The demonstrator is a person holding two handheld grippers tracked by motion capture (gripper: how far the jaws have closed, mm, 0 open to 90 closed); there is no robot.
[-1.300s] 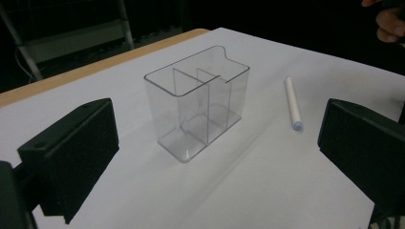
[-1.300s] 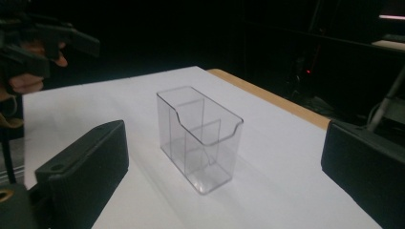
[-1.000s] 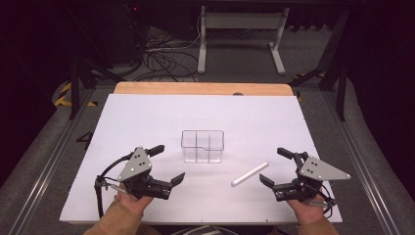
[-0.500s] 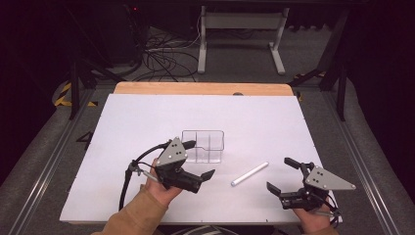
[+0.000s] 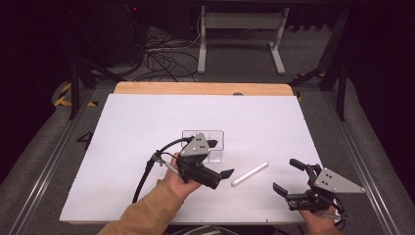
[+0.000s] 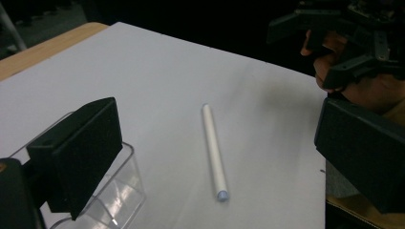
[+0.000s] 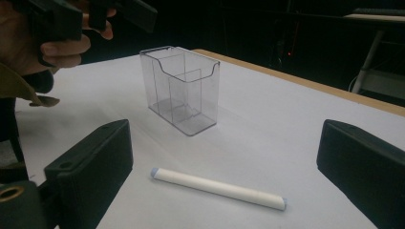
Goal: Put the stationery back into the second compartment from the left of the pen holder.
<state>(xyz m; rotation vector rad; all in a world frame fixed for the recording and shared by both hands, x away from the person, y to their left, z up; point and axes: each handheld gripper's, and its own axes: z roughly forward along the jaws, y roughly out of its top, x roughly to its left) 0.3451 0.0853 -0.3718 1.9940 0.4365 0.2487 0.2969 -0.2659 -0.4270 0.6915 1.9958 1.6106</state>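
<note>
A white sheet is laid over a wooden table; the bare wood is seen as a strip along the far edge. Grey floor is seen on both sides of the table. Beyond the far edge, a tangle of black cables and a grey metal frame are made out on the floor; the rest of the room is dark.

The near edge of the table is partly covered by the person's forearms, and the right hand is cut off at the bottom of the high view. The near side of the clear plastic organizer is overlapped there by the left gripper, so whether jaw and wall touch cannot be told. In the left gripper view the organizer is cut off at the lower left corner. Its inner partitions are seen in the right gripper view.

The white marker lies flat on the sheet, near the middle of the near half, between the two grippers and touched by neither. It lies just beside the left gripper, whose jaws are spread wide and hold nothing; in the left gripper view the marker is seen on the sheet between those jaws, pointing away. The right gripper is held near the near right corner, jaws wide apart and empty, well apart from the marker. The organizer stands upright just beyond the marker's left end, not touching it.
</note>
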